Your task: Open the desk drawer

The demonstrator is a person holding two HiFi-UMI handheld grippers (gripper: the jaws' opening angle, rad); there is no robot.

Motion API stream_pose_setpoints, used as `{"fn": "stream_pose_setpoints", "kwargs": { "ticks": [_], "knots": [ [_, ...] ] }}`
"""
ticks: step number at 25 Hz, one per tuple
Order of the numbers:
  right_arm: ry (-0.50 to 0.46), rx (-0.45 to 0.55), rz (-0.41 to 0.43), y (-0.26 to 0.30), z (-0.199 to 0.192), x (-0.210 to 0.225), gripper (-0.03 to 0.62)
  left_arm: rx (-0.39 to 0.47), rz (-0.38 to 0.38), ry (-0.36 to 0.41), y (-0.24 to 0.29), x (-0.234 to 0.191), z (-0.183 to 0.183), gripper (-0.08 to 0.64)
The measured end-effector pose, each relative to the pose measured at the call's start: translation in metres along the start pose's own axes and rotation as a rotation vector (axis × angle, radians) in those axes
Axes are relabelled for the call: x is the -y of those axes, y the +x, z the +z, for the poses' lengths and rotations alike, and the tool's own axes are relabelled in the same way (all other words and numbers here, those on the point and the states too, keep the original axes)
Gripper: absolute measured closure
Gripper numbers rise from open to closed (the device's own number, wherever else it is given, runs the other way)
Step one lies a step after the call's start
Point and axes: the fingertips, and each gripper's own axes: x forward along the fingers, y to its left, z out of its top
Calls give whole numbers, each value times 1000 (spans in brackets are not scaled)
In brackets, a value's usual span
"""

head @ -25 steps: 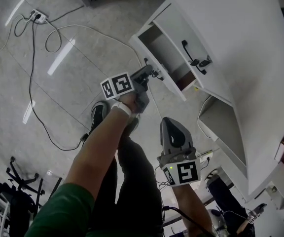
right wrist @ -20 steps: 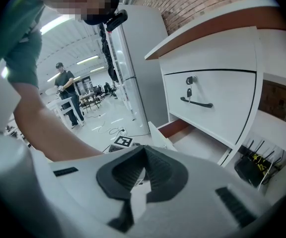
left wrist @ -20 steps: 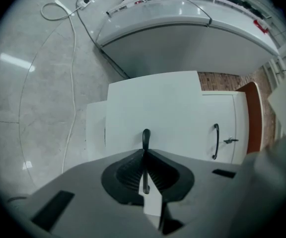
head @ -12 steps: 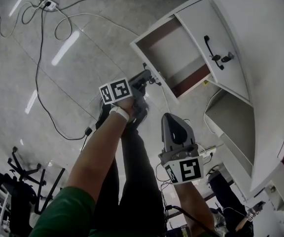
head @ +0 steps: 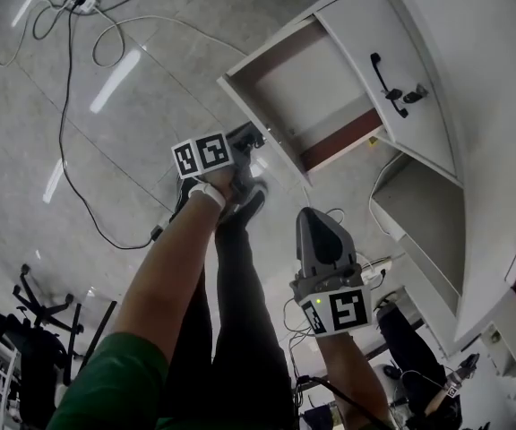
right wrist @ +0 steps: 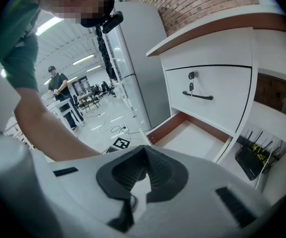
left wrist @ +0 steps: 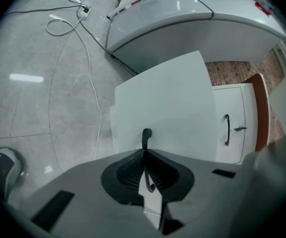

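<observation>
The white desk (head: 491,106) runs down the right of the head view. Its lower drawer (head: 307,92) stands pulled far out, inside bare. My left gripper (head: 254,139) is at the drawer's front panel (head: 260,128). In the left gripper view the left gripper (left wrist: 146,155) is shut on the black drawer handle (left wrist: 146,137), against the white drawer front (left wrist: 168,108). The upper drawer (head: 392,70) is closed, with a black handle (head: 383,77) and a key. My right gripper (head: 323,245) hangs apart below the desk. In its own view the right gripper (right wrist: 142,170) is shut on nothing, facing the open drawer (right wrist: 192,133).
Cables and a power strip (head: 81,1) lie on the tiled floor at upper left. My legs and shoe (head: 245,206) are right under the drawer front. An open shelf (head: 415,218) beneath the desk holds a black router (right wrist: 250,160). A chair base (head: 34,307) stands at lower left.
The lower drawer has slid farther out of the desk, with my left gripper drawing back on its handle. The right gripper has stayed about where it was.
</observation>
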Motion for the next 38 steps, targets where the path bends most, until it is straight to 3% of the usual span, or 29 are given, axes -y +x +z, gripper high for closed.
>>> {"fn": "stream_pose_setpoints", "kwargs": {
  "ticks": [13,22,25,30,33,38],
  "knots": [
    [26,-19,-15,6,-4,6,591,-34,59,7,7,-24,-3,543],
    [23,-34,7,12,-8,1,591,-54,46,29,8,-26,-2,541],
    [24,-32,9,12,-4,1,591,-84,90,72,7,-27,-4,537],
    [10,-14,10,11,12,0,591,-112,193,159,-11,-35,7,467],
    [0,5,8,10,25,2,592,-103,207,183,-27,-33,20,459],
    [3,26,-6,1,46,0,591,-150,232,286,-73,-11,26,459]
  ]
}}
